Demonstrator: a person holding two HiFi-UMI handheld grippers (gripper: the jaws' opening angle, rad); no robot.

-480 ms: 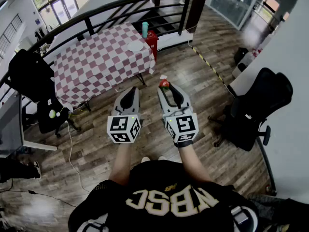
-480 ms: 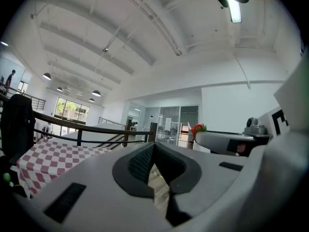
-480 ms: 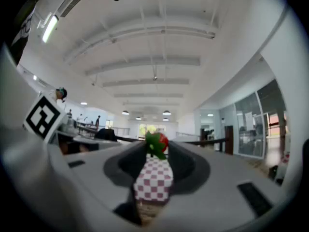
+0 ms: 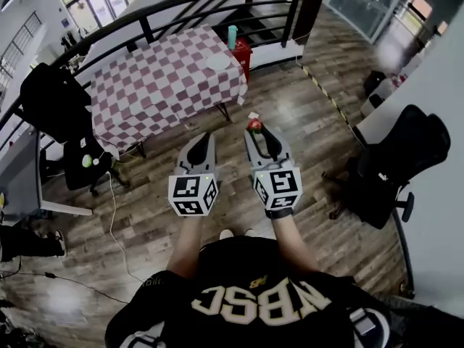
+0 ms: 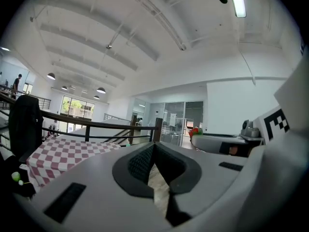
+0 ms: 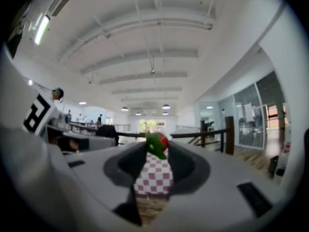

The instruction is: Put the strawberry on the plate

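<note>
The right gripper (image 4: 258, 128) is found closed at its tips on a small red, green-capped strawberry (image 4: 254, 125); in the right gripper view the dark pads (image 6: 179, 154) are seen pressing the fruit (image 6: 157, 144) from both sides at the far end of the jaws, which stand fairly wide around it. The left gripper (image 4: 205, 137) is held just beside the right one, at about the same level, and its jaws are seen brought together at the tips in the left gripper view (image 5: 153, 147), with nothing between them. Both grippers are held out in front of the person, above a brown wooden plank floor (image 4: 304, 114). The strawberry is thus carried in the air, well apart from the round white plate (image 4: 217, 62), which is set near the far right corner of a table (image 4: 159, 85) draped in a red-and-white checked cloth. A teal upright cylinder (image 4: 232, 36) is noted near that corner; whether it stands on the table cannot be determined. A curved black railing (image 4: 181, 9) is noted beyond the table, and a black office chair (image 4: 395, 162) to the right.
</note>
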